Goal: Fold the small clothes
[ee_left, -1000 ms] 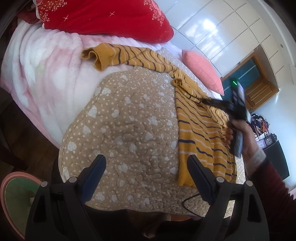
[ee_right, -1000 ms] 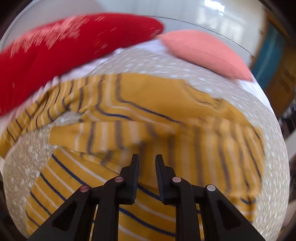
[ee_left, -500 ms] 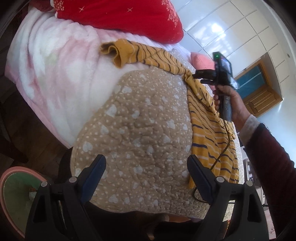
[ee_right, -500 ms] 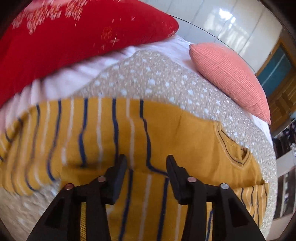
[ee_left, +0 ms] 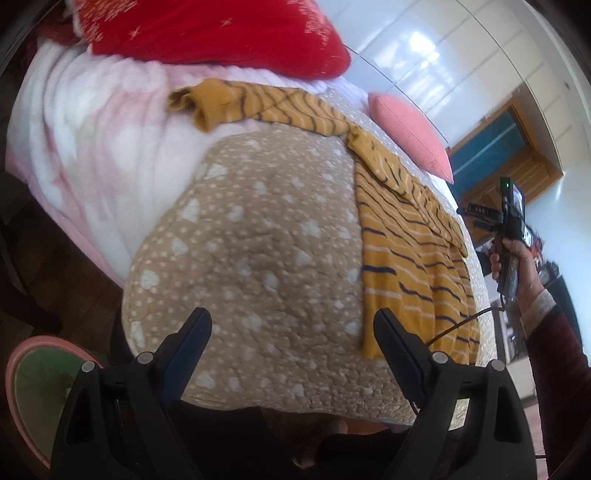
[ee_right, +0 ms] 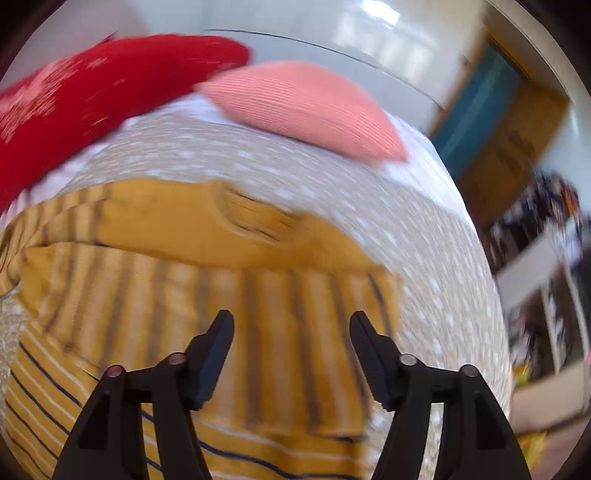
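Observation:
A mustard sweater with navy and white stripes (ee_left: 406, 240) lies on a tan dotted quilt (ee_left: 258, 240). One sleeve (ee_left: 258, 103) stretches out to the far left onto a pink blanket. The other sleeve is folded across the body (ee_right: 258, 306). My left gripper (ee_left: 291, 332) is open and empty above the quilt's near edge, left of the sweater's hem. My right gripper (ee_right: 291, 332) is open and empty above the folded sleeve; it also shows in the left wrist view (ee_left: 476, 214), held up off the sweater's right side.
A red pillow (ee_left: 221, 33) and a salmon pillow (ee_left: 410, 129) lie at the head of the bed. A fluffy pink blanket (ee_left: 92, 129) covers the left side. A green and pink basin (ee_left: 33, 387) stands on the floor at lower left. Furniture stands at right.
My right gripper opened and let go of the sleeve, now folded over the body, then pulled back to the right, off the sweater. My left gripper stayed open and shifted a little.

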